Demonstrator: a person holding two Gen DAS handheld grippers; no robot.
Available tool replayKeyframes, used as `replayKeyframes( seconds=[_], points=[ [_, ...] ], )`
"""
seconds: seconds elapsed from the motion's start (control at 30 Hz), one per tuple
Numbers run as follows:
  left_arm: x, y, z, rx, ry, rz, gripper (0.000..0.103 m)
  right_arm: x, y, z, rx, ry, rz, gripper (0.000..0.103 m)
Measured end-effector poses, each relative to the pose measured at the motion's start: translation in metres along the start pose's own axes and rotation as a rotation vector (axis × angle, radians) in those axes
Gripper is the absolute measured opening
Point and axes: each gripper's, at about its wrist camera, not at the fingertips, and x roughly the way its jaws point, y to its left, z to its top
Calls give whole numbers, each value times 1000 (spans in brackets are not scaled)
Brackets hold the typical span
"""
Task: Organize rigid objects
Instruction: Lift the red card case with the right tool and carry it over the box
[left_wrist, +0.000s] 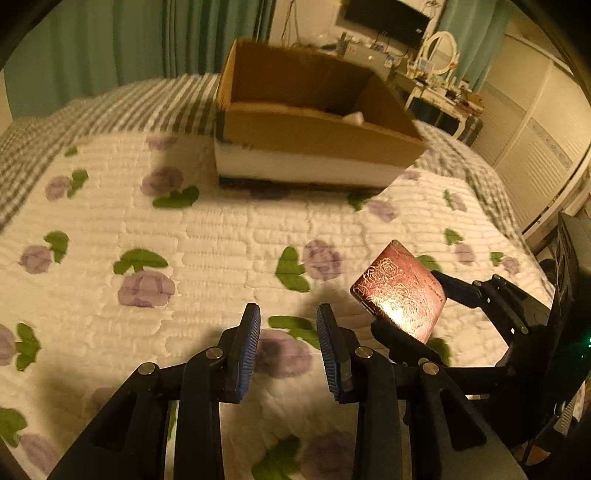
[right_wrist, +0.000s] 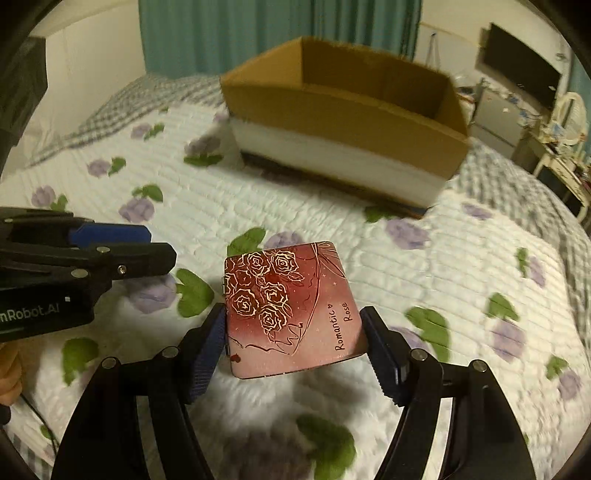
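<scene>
My right gripper (right_wrist: 295, 345) is shut on a flat red case (right_wrist: 291, 310) printed with gold roses and "Romantic Rose", held above the quilt. The case also shows in the left wrist view (left_wrist: 400, 291), at the right, clamped between the right gripper's fingers (left_wrist: 454, 284). My left gripper (left_wrist: 288, 347) is open and empty above the quilt, to the left of the case; it shows at the left of the right wrist view (right_wrist: 122, 247). An open cardboard box (left_wrist: 314, 125) (right_wrist: 343, 110) stands on the bed beyond both grippers, with a small white thing inside.
The bed is covered by a white quilt (left_wrist: 207, 236) with purple flowers and a grey checked blanket (left_wrist: 110, 107) behind it. Teal curtains hang at the back. A cluttered dresser with a mirror (left_wrist: 439, 48) and a dark screen stand far right.
</scene>
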Motion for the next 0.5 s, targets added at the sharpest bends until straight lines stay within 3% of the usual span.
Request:
replayKeyframes(
  seconds=[0.17, 0.5],
  points=[
    [-35, -18, -5, 10, -83, -52, 32, -47, 1, -2, 44, -75, -22, 71],
    [-111, -37, -4, 40, -277, -53, 26, -143, -8, 15, 122, -268, -67, 71]
  ],
)
